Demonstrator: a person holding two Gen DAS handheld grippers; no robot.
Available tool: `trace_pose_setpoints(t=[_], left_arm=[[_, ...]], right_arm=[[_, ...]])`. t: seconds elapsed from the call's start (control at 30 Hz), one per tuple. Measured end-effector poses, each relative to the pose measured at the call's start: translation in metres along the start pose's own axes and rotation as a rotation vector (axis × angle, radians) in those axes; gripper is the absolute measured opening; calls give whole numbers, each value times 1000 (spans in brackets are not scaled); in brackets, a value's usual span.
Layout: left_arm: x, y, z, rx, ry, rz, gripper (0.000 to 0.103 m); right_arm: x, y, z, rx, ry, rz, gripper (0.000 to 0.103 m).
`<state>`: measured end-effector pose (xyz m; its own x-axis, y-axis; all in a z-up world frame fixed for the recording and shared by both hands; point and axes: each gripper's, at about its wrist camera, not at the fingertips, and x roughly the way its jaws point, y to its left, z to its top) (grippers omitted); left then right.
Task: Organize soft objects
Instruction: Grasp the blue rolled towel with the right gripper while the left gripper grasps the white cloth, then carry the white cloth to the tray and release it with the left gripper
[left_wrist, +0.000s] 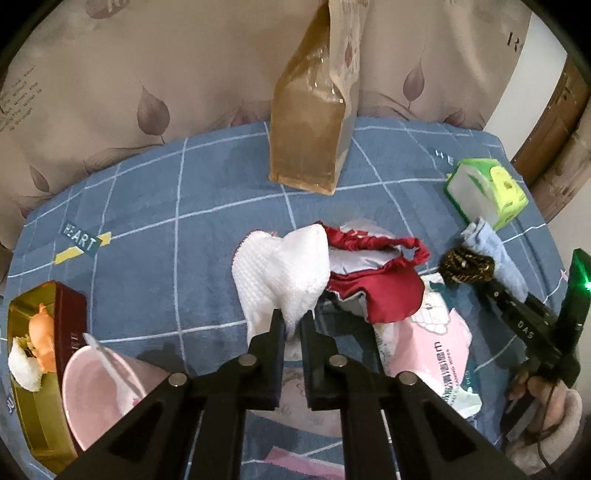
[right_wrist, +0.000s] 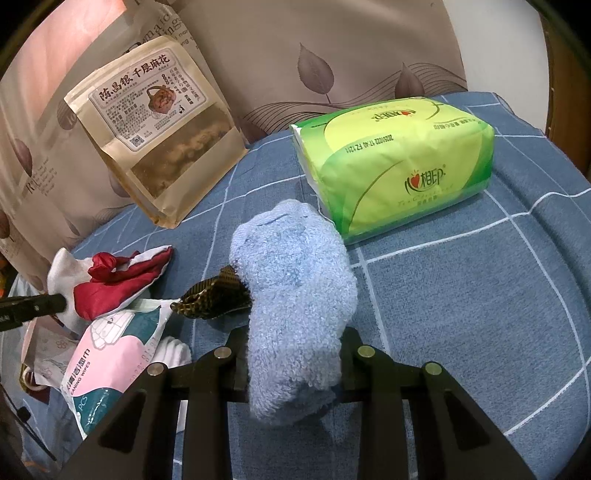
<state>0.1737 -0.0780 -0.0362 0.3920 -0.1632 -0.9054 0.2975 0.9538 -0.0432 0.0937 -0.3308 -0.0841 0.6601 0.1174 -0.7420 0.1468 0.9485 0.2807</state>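
My left gripper (left_wrist: 292, 325) is pinched tight on the white cloth (left_wrist: 284, 273), which lies against the red satin piece (left_wrist: 380, 291) on the blue checked cover (left_wrist: 166, 206). My right gripper (right_wrist: 291, 343) clamps the blue towel (right_wrist: 295, 288). Only the left view shows the pink bowl (left_wrist: 99, 391) and gold box (left_wrist: 33, 413); only the right shows the snack bag's (right_wrist: 162, 125) label. The green tissue pack (right_wrist: 399, 162) sits just behind the towel, a patterned scrunchie (right_wrist: 214, 299) and wipes pack (right_wrist: 110, 354) beside it.
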Motion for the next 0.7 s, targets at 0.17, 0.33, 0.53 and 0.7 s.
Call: trace_pose_setpoints(t=[0.17,0.33,0.53,0.7], left_arm=[[-17,5,1,-11,-26,-15,8],[-33,8,3,-16,-57,-11,8],[-55,23,4,-42,-96,15,8],[-71,48,4,-75,-119,57,8]], right_arm=[[0,0,0,7,0,7,27],[0,-1,0,8,-1,8,27],[0,0,0,8,-1,8,27],[0,-1,0,8,-2,9,27]])
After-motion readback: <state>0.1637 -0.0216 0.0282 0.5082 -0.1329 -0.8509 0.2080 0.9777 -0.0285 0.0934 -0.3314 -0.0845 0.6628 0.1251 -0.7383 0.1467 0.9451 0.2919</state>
